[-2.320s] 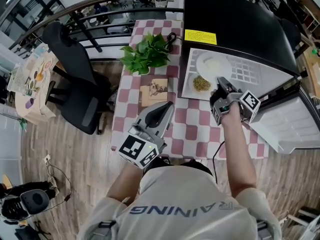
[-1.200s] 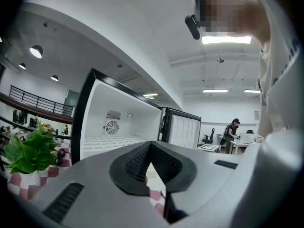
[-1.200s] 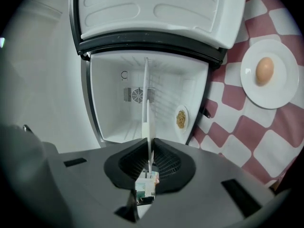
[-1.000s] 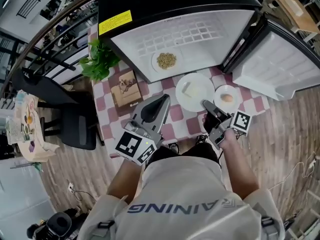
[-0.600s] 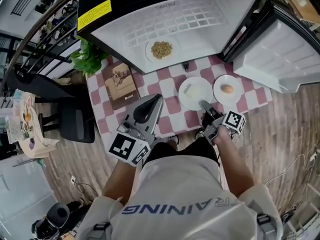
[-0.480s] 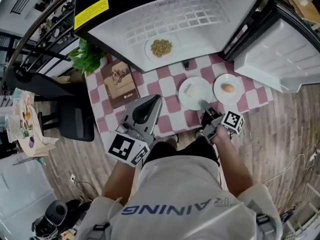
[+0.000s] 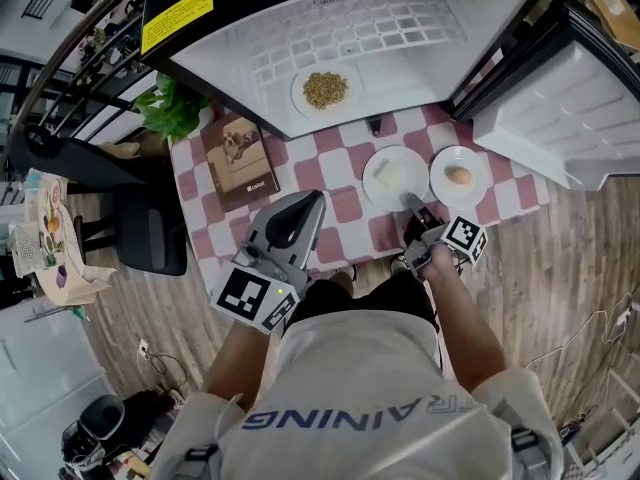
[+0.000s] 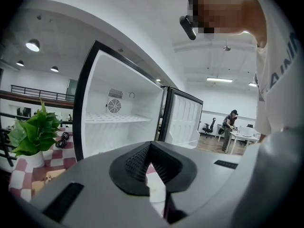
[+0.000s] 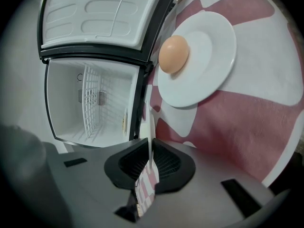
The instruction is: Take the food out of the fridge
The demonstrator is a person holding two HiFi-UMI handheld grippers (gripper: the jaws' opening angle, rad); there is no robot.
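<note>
Checking the head view first: the fridge (image 7: 400, 38) stands open at the far edge of the checked table (image 7: 345, 203). The grain plate (image 7: 325, 90) sits inside on the white shelf, toward its front edge, so one item is not yet out. The plate of pale food (image 7: 395, 176) lies near the table's near edge, right of centre. The egg plate (image 7: 460, 176) lies just beside it, toward the near right corner. The right gripper (image 7: 412, 206) is clamped on the near rim of the plate of pale food. The left gripper (image 7: 312, 203) hangs above the near edge, apart from every plate.

Left gripper view: the left gripper (image 8: 150, 145) has its jaws together with nothing between them. The open fridge (image 8: 118, 122) and a plant (image 8: 31, 134) lie ahead.

Right gripper view: the right gripper (image 9: 150, 156) pinches a thin white plate rim (image 9: 150, 122), seen edge-on. The egg (image 9: 174, 54) sits off-centre on its plate (image 9: 209, 56), toward the fridge side.

Hazards (judged, not observed):
- Full contact between held plate and cloth cannot be confirmed. Early release could drop the plate and shift the food.
- The two plates stand close together. A sideways nudge could jolt the egg plate and roll the egg.
- Withdrawing with the jaws only partly parted could drag the plate over the near edge.
</note>
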